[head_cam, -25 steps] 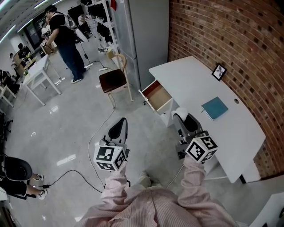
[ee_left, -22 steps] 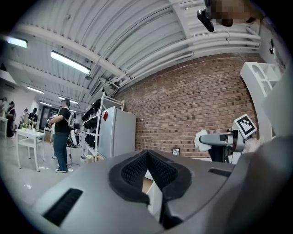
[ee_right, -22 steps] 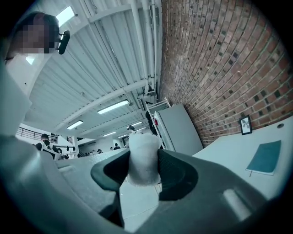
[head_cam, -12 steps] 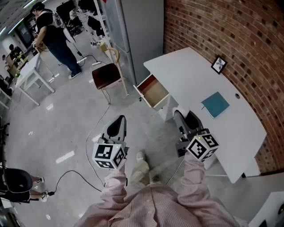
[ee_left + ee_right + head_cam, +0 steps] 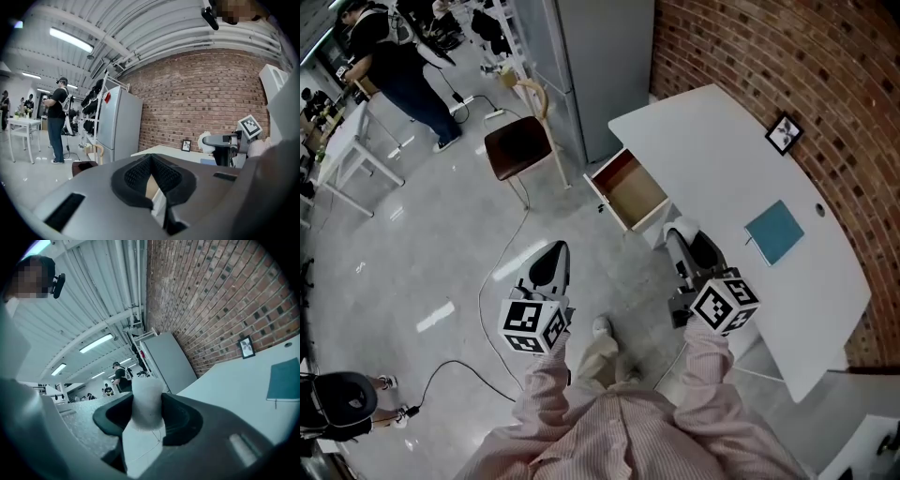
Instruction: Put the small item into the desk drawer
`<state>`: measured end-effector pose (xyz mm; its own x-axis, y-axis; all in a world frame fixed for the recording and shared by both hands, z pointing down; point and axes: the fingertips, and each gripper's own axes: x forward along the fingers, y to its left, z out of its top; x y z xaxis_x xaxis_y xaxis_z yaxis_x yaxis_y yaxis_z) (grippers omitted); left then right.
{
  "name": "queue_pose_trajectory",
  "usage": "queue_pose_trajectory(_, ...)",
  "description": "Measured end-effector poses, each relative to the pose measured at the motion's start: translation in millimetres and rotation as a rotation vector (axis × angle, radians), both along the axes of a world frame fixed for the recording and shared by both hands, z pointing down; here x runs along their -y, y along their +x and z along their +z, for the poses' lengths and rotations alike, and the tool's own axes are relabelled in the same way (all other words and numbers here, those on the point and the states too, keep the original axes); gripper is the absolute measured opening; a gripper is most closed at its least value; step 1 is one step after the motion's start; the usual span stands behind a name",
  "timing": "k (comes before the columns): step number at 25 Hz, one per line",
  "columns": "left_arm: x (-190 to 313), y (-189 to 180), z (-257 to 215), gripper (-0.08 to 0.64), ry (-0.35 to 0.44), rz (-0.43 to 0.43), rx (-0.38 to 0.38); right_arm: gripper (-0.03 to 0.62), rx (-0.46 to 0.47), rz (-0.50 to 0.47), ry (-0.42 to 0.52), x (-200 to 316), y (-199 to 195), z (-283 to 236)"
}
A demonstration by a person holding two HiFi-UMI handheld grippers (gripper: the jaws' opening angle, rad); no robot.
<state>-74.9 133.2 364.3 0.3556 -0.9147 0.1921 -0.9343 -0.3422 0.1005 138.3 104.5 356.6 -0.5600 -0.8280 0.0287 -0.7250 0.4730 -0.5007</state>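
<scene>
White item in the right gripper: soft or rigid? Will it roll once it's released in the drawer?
Probably soft and light: the white item looks matte and fuzzy-edged where the right gripper clamps it. That surface also suggests it won't slip. Its rounded shape may roll a little, though the walls of the open drawer should contain it.

Your left tool [image 5: 151,161] has its black textured jaws closed tip to tip, with nothing between them. Beyond them, the white bench [image 5: 161,151] stands against the red brick wall [image 5: 197,93]. At the right, your right tool [image 5: 209,140] carries a small white soft item [image 5: 203,140] at its tip. A tall grey cabinet [image 5: 119,122] stands left of the bench.
</scene>
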Motion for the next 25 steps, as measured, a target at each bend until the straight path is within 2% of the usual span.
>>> queue_pose_trajectory(11, 93, -39, 34, 0.002, -0.088, 0.031, -0.048, 0.173, -0.028, 0.044, -0.101, 93, -47, 29)
queue_pose_trajectory(18, 137, -45, 54, 0.002, -0.135, 0.083, -0.082, 0.173, -0.040, 0.079, -0.146, 135, -67, 51)
queue_pose_trajectory(25, 173, -50, 62, 0.002, -0.128, 0.108, -0.132, 0.173, -0.053, 0.086, -0.172, 170, -78, 64)
